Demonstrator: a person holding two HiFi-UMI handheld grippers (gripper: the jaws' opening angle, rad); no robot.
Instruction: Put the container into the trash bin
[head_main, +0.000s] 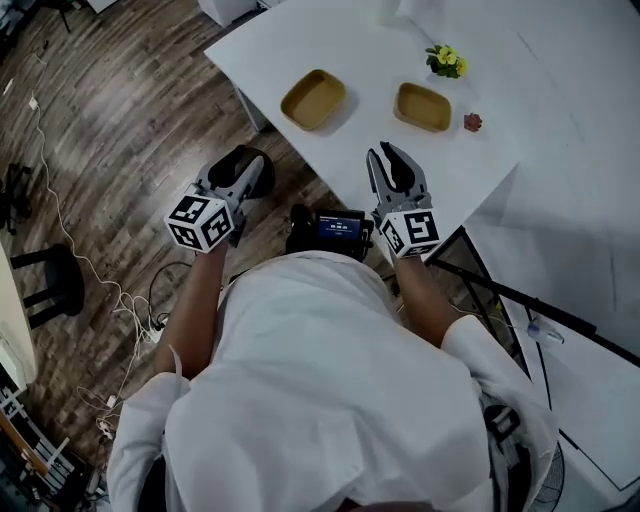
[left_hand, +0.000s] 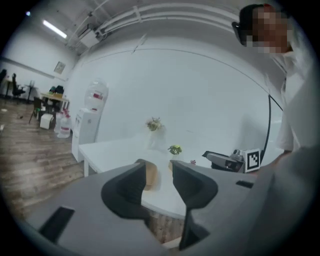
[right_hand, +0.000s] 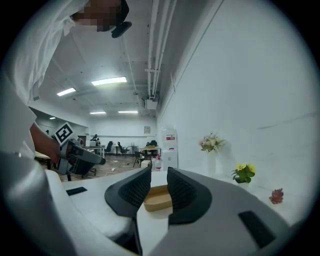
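Two shallow tan containers lie on the white table: one on the left and one on the right. My left gripper hangs over the wood floor just off the table's near corner. Its jaws are open and empty, and the left container shows between them, farther off. My right gripper is over the table's near edge, short of the containers. It is open with nothing in it, and a container lies beyond its fingers. No trash bin shows in any view.
A small pot of yellow flowers and a little pink ornament stand right of the containers. A vase of flowers is at the table's far end. A black stool and cables are on the floor at left. A dark rod slants at right.
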